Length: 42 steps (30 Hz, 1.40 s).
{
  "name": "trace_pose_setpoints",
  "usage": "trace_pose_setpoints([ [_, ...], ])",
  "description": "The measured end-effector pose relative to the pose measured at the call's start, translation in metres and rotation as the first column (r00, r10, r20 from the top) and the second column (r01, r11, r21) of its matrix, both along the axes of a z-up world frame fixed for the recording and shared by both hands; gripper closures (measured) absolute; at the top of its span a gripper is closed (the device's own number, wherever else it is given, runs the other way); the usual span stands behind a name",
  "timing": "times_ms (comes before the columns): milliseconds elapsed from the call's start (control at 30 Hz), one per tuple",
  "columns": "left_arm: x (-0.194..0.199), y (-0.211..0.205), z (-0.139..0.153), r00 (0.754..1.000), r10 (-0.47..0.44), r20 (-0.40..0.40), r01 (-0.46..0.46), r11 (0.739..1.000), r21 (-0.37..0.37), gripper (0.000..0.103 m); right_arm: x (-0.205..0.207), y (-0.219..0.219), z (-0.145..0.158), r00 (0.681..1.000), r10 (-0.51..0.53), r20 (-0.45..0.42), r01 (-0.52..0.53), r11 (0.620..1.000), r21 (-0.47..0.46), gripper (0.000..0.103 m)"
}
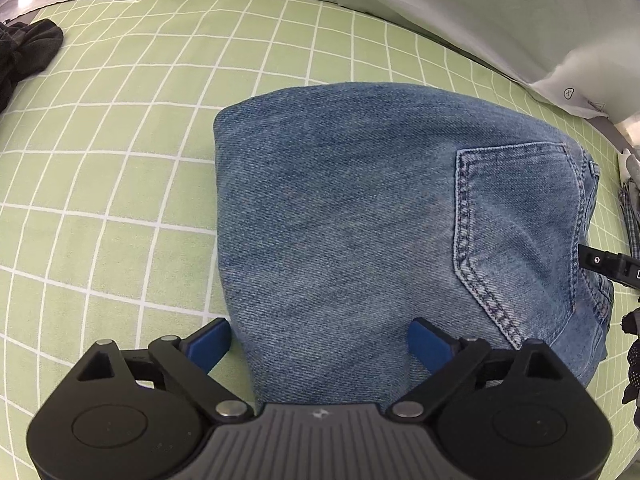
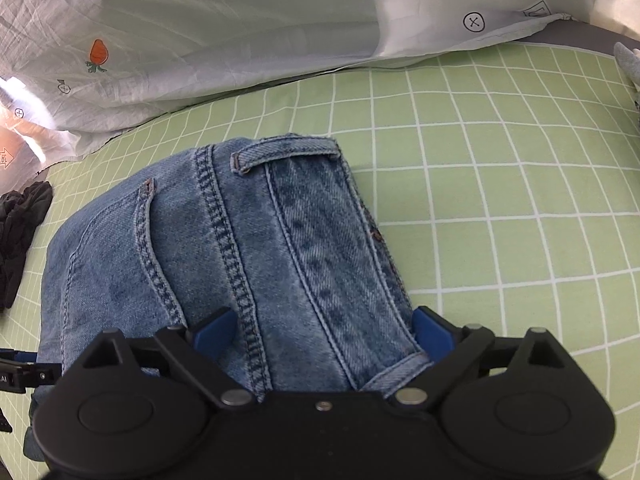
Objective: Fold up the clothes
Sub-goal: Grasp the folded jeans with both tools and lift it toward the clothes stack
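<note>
Folded blue jeans (image 1: 360, 200) lie on a green checked bed sheet (image 1: 100, 168), back pocket up toward the right. My left gripper (image 1: 320, 342) is open wide at the bundle's near edge: its left finger sits just off the denim's left side and its right finger rests on the cloth. In the right wrist view the jeans (image 2: 240, 240) show the waistband and a belt loop. My right gripper (image 2: 324, 330) is open too, with the waistband end between its blue fingers. The right gripper's tip (image 1: 600, 266) pokes in at the jeans' right side.
A black garment (image 1: 24, 56) lies bunched at the sheet's far left, also the black garment (image 2: 20, 232). A white quilt with a carrot print (image 2: 200, 40) borders the far side. Plaid cloth (image 1: 632, 216) and a dark dotted item (image 1: 634, 352) sit at the right edge.
</note>
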State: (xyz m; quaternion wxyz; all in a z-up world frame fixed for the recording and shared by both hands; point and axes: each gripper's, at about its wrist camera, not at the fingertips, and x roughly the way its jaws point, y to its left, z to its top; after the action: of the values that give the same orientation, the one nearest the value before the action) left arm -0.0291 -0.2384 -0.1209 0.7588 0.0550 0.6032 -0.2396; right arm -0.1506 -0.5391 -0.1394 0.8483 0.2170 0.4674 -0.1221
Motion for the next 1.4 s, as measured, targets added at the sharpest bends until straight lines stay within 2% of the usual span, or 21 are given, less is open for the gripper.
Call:
trace_pose_setpoints([
  [133, -0.001, -0.002, -0.002, 1.0, -0.007, 0.019, 0.007, 1.0, 0.008, 0.0, 0.003, -0.006, -0.004, 1.0, -0.004, -0.004, 0.004, 1.0, 0.019, 0.0],
  [300, -0.009, -0.004, -0.002, 0.998, 0.026, 0.055, -0.027, 0.999, 0.023, 0.001, 0.002, -0.006, -0.004, 1.0, 0.002, 0.002, -0.003, 1.0, 0.024, 0.0],
  [333, -0.011, -0.005, -0.001, 0.998, 0.033, 0.059, -0.035, 0.999, 0.023, 0.004, 0.001, -0.004, -0.001, 1.0, 0.003, 0.007, -0.003, 1.0, 0.026, 0.004],
  [367, -0.013, -0.006, 0.002, 0.997, 0.036, 0.069, -0.037, 0.999, 0.011, 0.01, -0.001, -0.002, 0.001, 1.0, 0.004, 0.013, -0.004, 0.999, 0.032, 0.023],
  [400, -0.016, -0.007, 0.006, 0.996, 0.034, 0.082, -0.035, 0.999, 0.004, 0.028, -0.003, 0.001, 0.005, 1.0, 0.005, 0.028, -0.006, 0.998, 0.061, 0.046],
  [433, -0.019, -0.009, 0.009, 0.995, 0.032, 0.098, -0.033, 0.999, 0.01, 0.042, -0.006, 0.003, 0.007, 0.999, -0.01, 0.04, 0.006, 0.994, 0.106, 0.053],
  [467, -0.022, -0.011, 0.013, 0.993, 0.03, 0.114, -0.032, 0.999, 0.016, 0.05, -0.011, 0.008, 0.008, 0.998, -0.032, 0.053, 0.026, 0.992, 0.122, 0.057],
  [533, -0.024, -0.011, 0.023, 0.992, 0.029, 0.125, -0.028, 1.0, -0.011, 0.083, -0.02, 0.015, 0.01, 0.995, -0.069, 0.07, 0.058, 0.988, 0.142, 0.06],
  [600, -0.027, -0.009, 0.037, 0.991, 0.032, 0.13, -0.025, 0.998, -0.06, 0.087, -0.031, 0.02, 0.016, 0.989, -0.113, 0.097, 0.093, 0.979, 0.183, 0.064],
  [667, -0.034, -0.006, 0.055, 0.99, 0.036, 0.138, -0.018, 0.992, -0.126, 0.088, -0.043, 0.026, 0.029, 0.981, -0.138, 0.14, 0.107, 0.972, 0.21, 0.066],
  [833, -0.057, -0.013, 0.085, 0.982, -0.007, 0.187, 0.043, 0.982, -0.184, 0.089, -0.074, 0.05, 0.074, 0.962, -0.124, 0.243, 0.081, 0.981, 0.177, 0.068],
  [1000, -0.082, -0.019, 0.109, 0.976, -0.054, 0.212, 0.106, 0.964, -0.242, 0.089, -0.109, 0.064, 0.115, 0.938, -0.152, 0.312, 0.119, 0.985, 0.121, 0.069],
  [1233, -0.127, -0.049, 0.142, 0.944, -0.173, 0.282, 0.258, 0.918, -0.302, 0.089, -0.168, 0.061, 0.162, 0.897, -0.241, 0.372, 0.237, 0.97, 0.057, 0.069],
  [1400, -0.174, -0.093, 0.16, 0.931, -0.181, 0.317, 0.295, 0.885, -0.359, 0.089, -0.219, 0.044, 0.189, 0.846, -0.282, 0.452, 0.311, 0.95, 0.013, 0.069],
])
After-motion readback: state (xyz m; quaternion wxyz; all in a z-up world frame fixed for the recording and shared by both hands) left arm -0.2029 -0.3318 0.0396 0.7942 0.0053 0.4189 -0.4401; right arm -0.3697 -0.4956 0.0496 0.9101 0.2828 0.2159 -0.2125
